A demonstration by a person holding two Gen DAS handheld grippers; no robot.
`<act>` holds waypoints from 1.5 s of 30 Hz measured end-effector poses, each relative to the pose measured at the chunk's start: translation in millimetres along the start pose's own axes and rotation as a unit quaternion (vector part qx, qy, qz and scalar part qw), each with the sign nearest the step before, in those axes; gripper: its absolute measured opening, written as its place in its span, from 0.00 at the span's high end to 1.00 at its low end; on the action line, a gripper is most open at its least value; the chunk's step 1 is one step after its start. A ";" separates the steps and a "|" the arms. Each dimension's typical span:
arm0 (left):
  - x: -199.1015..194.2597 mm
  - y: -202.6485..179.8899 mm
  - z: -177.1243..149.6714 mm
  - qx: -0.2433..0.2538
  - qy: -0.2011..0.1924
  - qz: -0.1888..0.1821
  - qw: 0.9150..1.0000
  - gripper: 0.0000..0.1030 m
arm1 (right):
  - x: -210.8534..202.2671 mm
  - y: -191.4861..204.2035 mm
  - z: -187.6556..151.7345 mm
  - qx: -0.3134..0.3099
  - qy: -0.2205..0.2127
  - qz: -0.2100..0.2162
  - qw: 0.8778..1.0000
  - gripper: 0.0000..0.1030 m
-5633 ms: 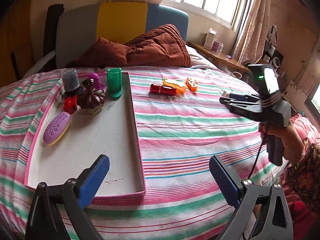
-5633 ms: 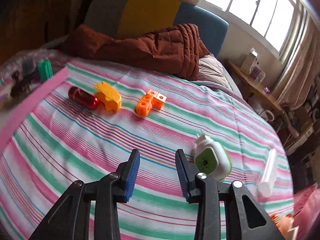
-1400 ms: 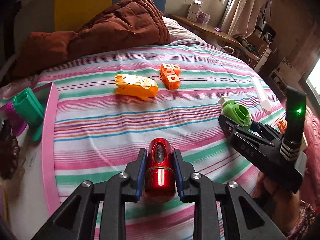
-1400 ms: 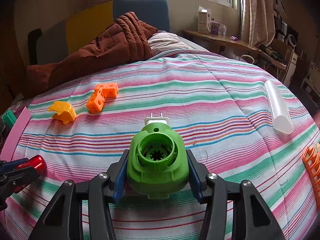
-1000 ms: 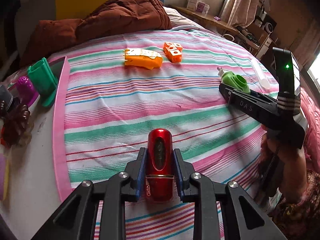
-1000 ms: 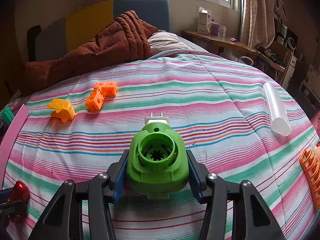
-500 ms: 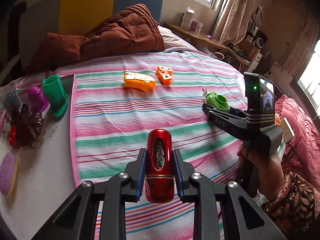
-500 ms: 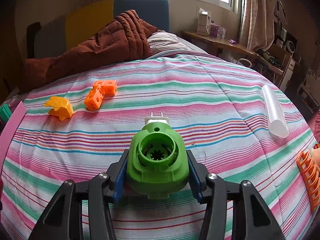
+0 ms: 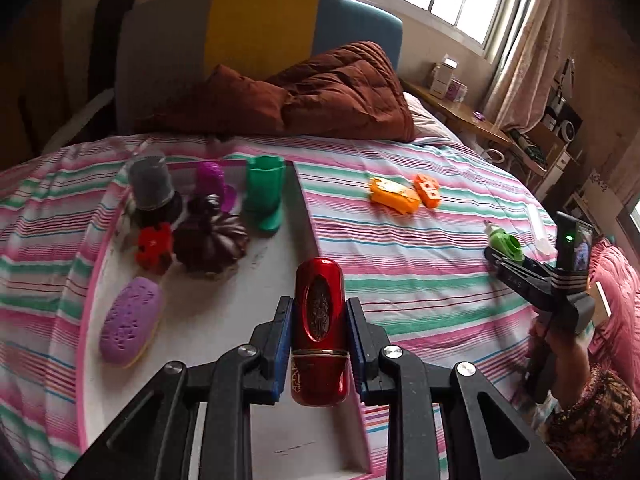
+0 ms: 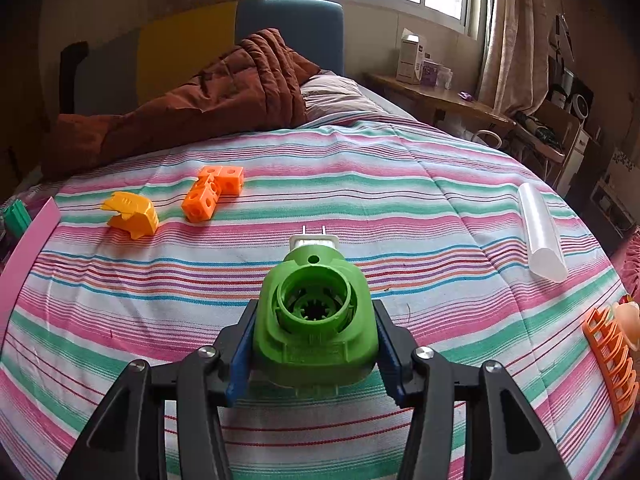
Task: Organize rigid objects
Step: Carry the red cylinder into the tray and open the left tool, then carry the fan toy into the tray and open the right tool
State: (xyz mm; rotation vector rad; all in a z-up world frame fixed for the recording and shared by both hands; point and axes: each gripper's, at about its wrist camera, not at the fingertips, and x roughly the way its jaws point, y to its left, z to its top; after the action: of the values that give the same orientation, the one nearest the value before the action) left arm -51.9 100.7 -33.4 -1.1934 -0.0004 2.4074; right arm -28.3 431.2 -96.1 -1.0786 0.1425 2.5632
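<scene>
Up close, the left gripper point(image 9: 319, 330) pinches a red cylinder point(image 9: 319, 330) between its blue pads point(image 9: 281, 340), holding it over the right edge of the pink-rimmed tray point(image 9: 305, 204). At the tray's far end stand a grey cup point(image 9: 150, 182), a purple piece point(image 9: 211, 179) and a green cup point(image 9: 263, 196); nearer lie a dark fluted mould point(image 9: 211, 242), a red toy point(image 9: 153, 246) beside it, and a lilac oval point(image 9: 130, 320) near the left rim.

Meanwhile the right gripper point(image 10: 316, 344) is clamped on a green plug point(image 10: 316, 316), its white pronged end point(image 10: 314, 240) pointing away, above the striped bedspread point(image 10: 360, 208). On the spread, well apart from the tray, lie a yellow-orange piece point(image 10: 132, 213) and orange cubes point(image 10: 211, 193) just beside it. A clear tube point(image 10: 540, 232) rests far right, and an orange rack point(image 10: 612, 364) sits at the right edge. A brown quilt point(image 10: 224, 92) is heaped at the head of the bed.
</scene>
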 end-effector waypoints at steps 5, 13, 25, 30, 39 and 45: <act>16.5 46.7 -3.2 -0.036 0.028 0.022 0.999 0.75 | -8.5 5.8 -4.1 -0.008 -0.007 0.006 1.000 0.49; 43.7 74.9 5.2 -0.051 0.049 0.043 0.997 0.75 | -14.8 7.9 -8.5 -0.005 -0.011 0.002 1.000 0.49; 4.9 61.2 -12.4 -0.047 -0.036 0.054 0.997 0.20 | -21.4 9.0 -13.5 0.007 -0.015 0.007 1.000 0.49; -14.8 56.6 -29.8 -0.064 -0.046 0.048 0.996 0.12 | -30.1 18.3 -17.4 0.001 -0.018 0.023 1.000 0.49; -30.0 57.0 -54.8 -0.075 -0.034 0.038 0.996 0.08 | -58.0 51.5 -20.6 -0.014 -0.016 0.081 0.996 0.49; -41.2 62.2 -63.0 -0.074 -0.047 0.047 0.995 0.08 | -80.0 90.3 -15.8 -0.003 -0.015 0.150 0.989 0.49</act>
State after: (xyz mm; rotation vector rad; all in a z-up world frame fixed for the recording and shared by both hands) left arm -7.1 16.3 -53.8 -1.1676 -0.1584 2.5827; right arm 1.6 320.7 -54.5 -1.0915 0.3099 2.8454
